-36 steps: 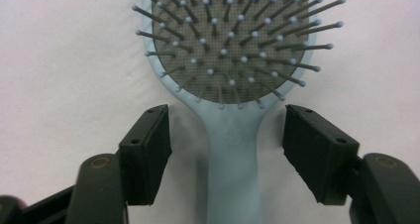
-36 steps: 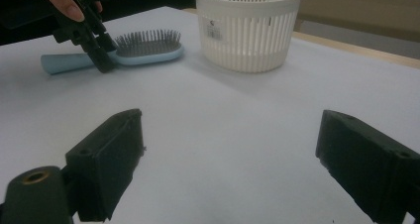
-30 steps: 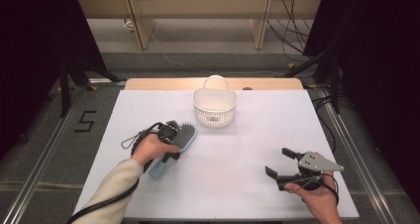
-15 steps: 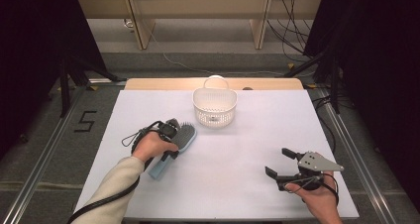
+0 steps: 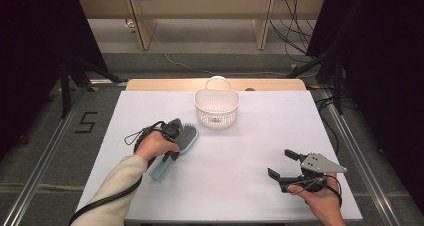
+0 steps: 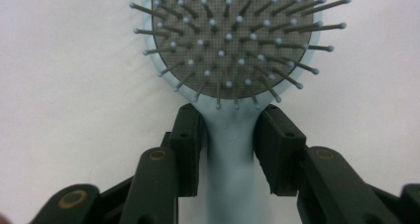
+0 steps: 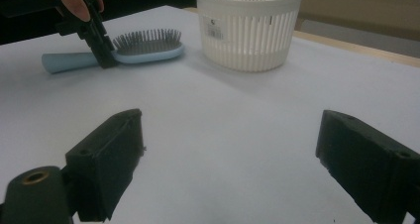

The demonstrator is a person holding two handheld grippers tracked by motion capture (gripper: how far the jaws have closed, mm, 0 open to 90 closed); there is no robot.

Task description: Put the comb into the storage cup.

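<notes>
A light blue hairbrush (image 5: 187,136) lies bristles-up on the white table sheet, left of centre. In the left gripper view its grey bristle pad (image 6: 233,35) is at the top and its neck runs down between my jaws. My left gripper (image 6: 229,130) has just been closing, and both pads now sit against the sides of the brush's neck. The high view has that gripper (image 5: 175,147) under the person's left hand. My right gripper (image 5: 281,163) rests near the front right corner, jaws wide apart with nothing between them (image 7: 230,149).
A white slotted basket (image 5: 216,106) with a handle stands at the back centre of the sheet (image 5: 250,146); the right gripper view shows it (image 7: 247,35) beyond the brush (image 7: 143,48). Metal rails run along both table sides.
The left gripper's jaws have drawn in on the brush's neck. Both hands, the brush and the basket stay where they were.
</notes>
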